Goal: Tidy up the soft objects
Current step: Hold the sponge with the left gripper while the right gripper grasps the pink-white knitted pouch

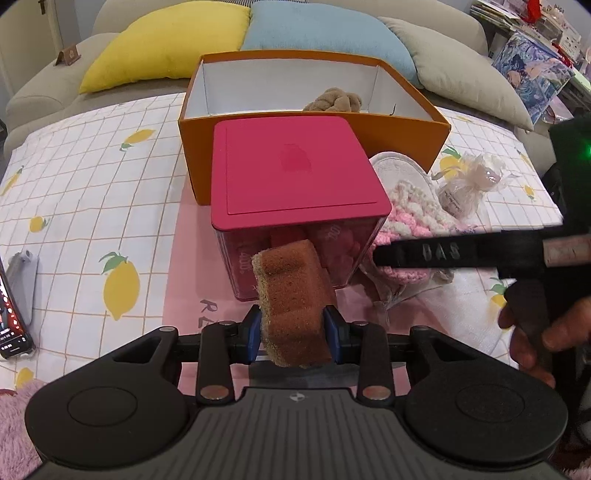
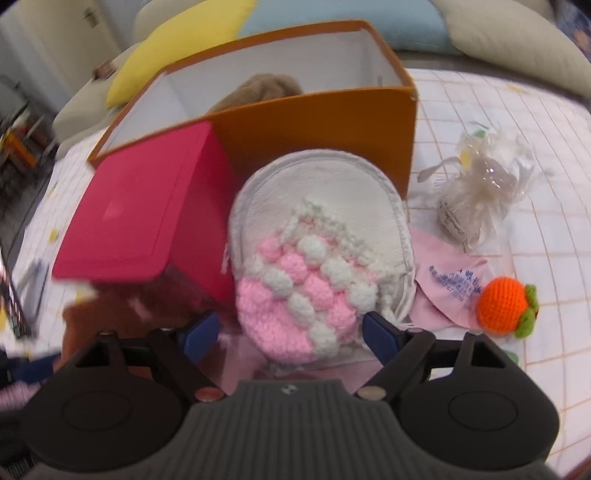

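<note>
Brown sponge [image 1: 293, 295], crimson lid [image 1: 295, 168], orange box [image 1: 402, 136], pink-and-white crocheted pouch [image 2: 306, 291], lemon-print gridded cloth [image 1: 92, 192].

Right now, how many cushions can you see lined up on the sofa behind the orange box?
3: a yellow cushion on the left, a light blue cushion in the middle, and a beige cushion on the right. The orange box hides their lower edges, so a smaller one could sit unseen behind it.

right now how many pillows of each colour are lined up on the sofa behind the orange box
yellow pillow: 1
blue pillow: 1
grey pillow: 1
total: 3
</note>
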Action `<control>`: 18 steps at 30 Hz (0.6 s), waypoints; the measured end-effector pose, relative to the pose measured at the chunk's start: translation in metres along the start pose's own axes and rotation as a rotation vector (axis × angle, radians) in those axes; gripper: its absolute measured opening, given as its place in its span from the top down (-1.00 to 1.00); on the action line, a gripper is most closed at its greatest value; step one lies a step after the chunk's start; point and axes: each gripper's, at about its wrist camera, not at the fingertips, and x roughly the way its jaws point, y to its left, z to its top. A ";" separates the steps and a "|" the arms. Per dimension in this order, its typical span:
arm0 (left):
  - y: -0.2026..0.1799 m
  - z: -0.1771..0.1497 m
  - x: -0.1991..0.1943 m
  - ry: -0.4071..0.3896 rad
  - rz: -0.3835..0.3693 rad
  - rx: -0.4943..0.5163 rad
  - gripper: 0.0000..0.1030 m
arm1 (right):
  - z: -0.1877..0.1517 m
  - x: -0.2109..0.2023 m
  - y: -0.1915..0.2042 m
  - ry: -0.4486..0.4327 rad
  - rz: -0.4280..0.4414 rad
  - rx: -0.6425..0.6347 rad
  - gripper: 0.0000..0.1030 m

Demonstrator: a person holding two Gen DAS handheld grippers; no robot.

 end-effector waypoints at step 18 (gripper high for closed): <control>0.005 -0.001 0.005 -0.039 -0.045 -0.068 0.29 | -0.009 -0.046 0.004 -0.132 -0.071 -0.061 0.61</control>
